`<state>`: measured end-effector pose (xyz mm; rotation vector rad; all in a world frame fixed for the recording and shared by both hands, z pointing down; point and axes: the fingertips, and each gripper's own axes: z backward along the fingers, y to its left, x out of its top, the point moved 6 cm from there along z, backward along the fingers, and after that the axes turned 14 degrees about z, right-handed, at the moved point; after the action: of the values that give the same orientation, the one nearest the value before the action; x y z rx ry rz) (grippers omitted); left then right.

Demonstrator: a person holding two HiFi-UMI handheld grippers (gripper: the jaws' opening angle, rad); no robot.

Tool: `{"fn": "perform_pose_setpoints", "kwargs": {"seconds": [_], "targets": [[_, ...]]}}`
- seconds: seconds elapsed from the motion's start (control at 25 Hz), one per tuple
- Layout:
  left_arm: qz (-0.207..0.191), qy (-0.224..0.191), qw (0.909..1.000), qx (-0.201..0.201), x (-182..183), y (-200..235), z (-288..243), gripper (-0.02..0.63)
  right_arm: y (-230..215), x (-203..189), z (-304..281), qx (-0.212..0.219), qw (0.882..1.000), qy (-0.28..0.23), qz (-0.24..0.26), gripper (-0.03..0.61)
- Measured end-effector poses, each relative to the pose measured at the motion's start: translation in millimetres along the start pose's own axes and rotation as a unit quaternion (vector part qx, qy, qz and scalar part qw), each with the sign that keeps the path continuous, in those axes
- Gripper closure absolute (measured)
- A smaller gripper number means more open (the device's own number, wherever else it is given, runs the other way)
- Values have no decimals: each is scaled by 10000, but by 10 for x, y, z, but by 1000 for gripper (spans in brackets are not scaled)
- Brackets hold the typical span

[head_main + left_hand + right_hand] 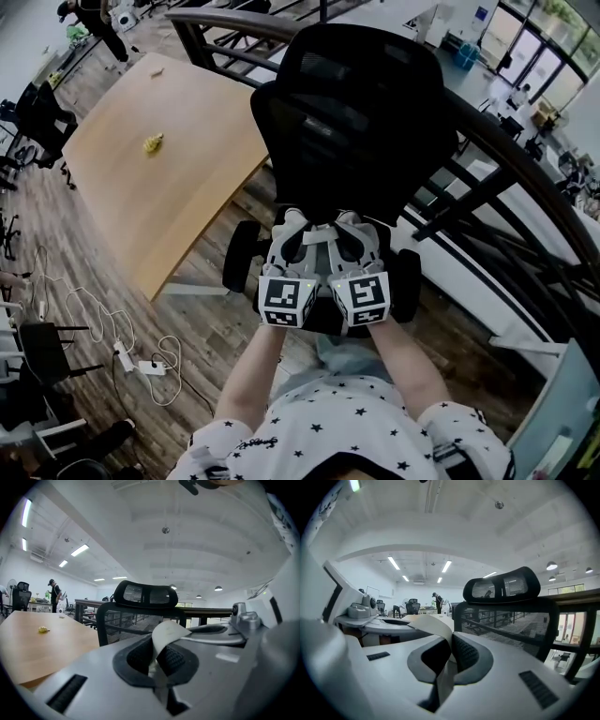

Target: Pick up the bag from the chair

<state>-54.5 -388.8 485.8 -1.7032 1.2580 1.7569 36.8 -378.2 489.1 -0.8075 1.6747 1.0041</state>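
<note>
A black mesh office chair (347,122) stands right in front of me, its backrest and headrest (140,595) (506,585) facing the grippers. My left gripper (298,227) and right gripper (349,227) are held side by side against the chair's near side, marker cubes toward me. A pale flat strap (164,630) is pinched in the left gripper (157,660). The same kind of strap (433,627) is pinched in the right gripper (445,656) and loops across to the left one. The bag's body is hidden beneath the grippers.
A long wooden table (159,169) with a small yellow object (153,142) lies to the left. A dark curved railing (525,169) runs behind and right of the chair. Cables and a power strip (127,358) lie on the wood floor. People stand far back.
</note>
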Motion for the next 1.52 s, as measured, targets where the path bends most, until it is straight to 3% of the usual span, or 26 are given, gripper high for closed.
{"fn": "perform_pose_setpoints", "kwargs": {"seconds": [0.4,0.84,1.24,1.52], "targets": [[-138,-369,9990,-212,-3,-581,905,603,446,275,949,-333,9986,-397,72,580],[-358,-716,9966,-203,-135,-1079,2152,603,1254,477,2054,-404,9965,-737,31,580],[-175,-849,9961,-135,-361,-1526,3163,603,1877,528,2956,-252,9965,-782,-157,580],[31,-931,9956,24,-223,-1770,3628,603,2084,801,3363,67,9966,-816,-115,580]]}}
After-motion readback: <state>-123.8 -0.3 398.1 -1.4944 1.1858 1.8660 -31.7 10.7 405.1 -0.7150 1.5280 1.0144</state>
